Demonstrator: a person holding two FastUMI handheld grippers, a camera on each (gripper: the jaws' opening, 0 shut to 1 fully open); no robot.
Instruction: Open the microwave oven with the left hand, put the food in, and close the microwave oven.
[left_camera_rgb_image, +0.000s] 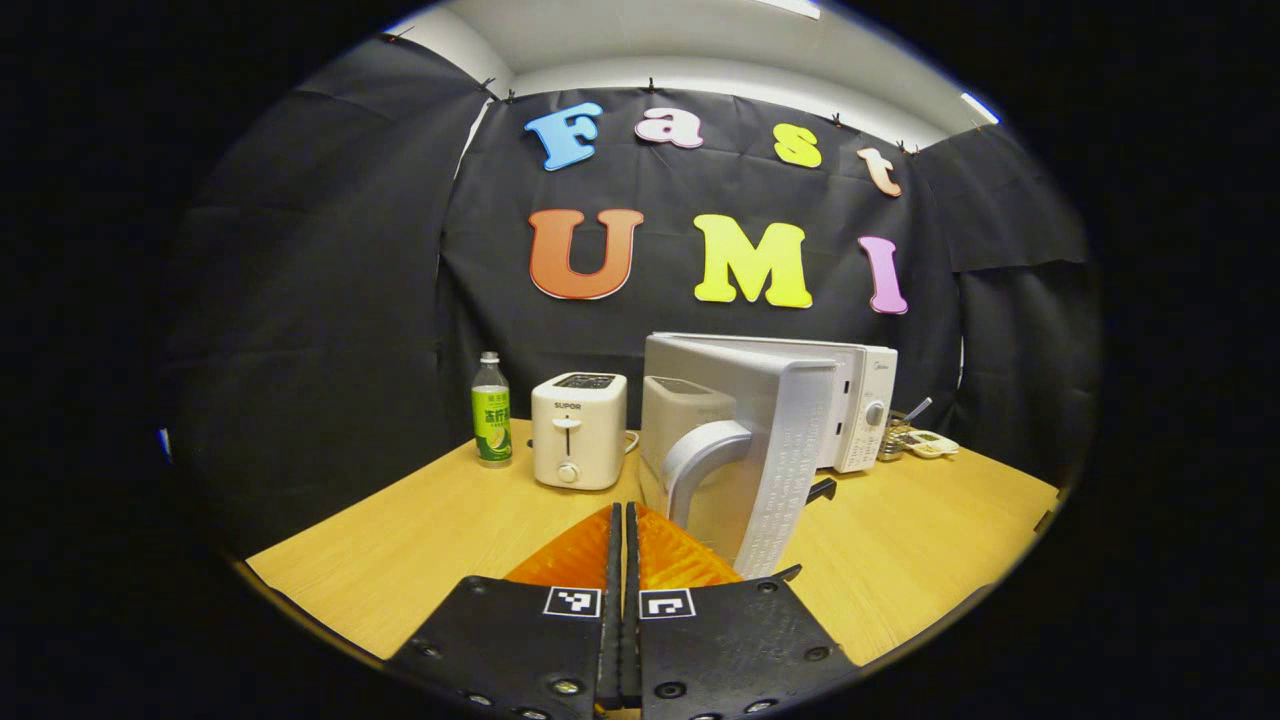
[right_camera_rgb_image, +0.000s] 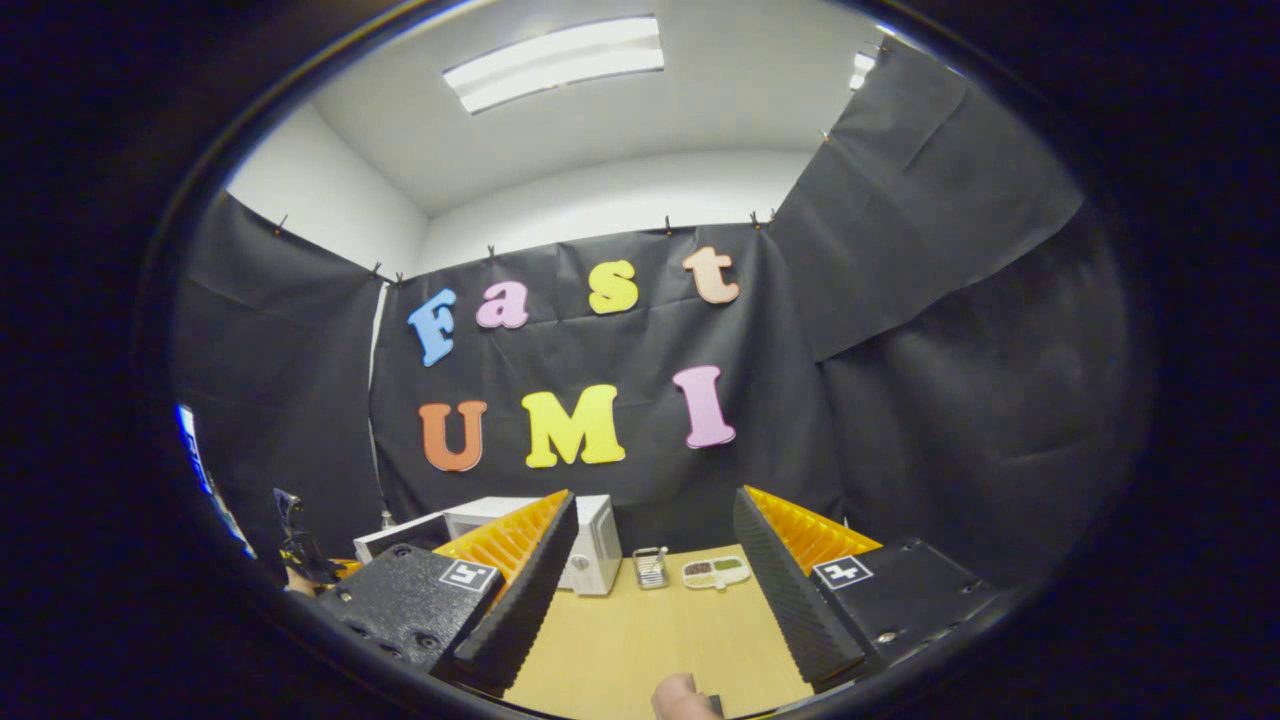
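One wooden bench (left_camera_rgb_image: 420, 540) carries everything. Largest item: white microwave oven (left_camera_rgb_image: 860, 400), far centre-right in the left gripper view, against the black cloth wall. Its door (left_camera_rgb_image: 770, 450) stands swung open toward the near side, edge-on to the camera, curved handle (left_camera_rgb_image: 700, 455) facing left. The open door blocks the line from the left gripper (left_camera_rgb_image: 622, 540) to the oven cavity. Left of the oven: white toaster (left_camera_rgb_image: 578, 430), then a green-labelled bottle (left_camera_rgb_image: 491, 412), both upright and apart from each other. Right of the oven, a small cluster of items near the far edge, too small to identify in that view.

Right gripper view: oven at far left, partly behind the gripper's left finger; just right of it a small clear container (right_camera_rgb_image: 650, 566), then a white food tray (right_camera_rgb_image: 716, 571) with dark and green portions, resting on the bench.

Left gripper jaws together, nothing between them. Right gripper (right_camera_rgb_image: 655, 600) jaws wide apart, empty, above the bench. A fingertip (right_camera_rgb_image: 678, 697) shows at the near edge.
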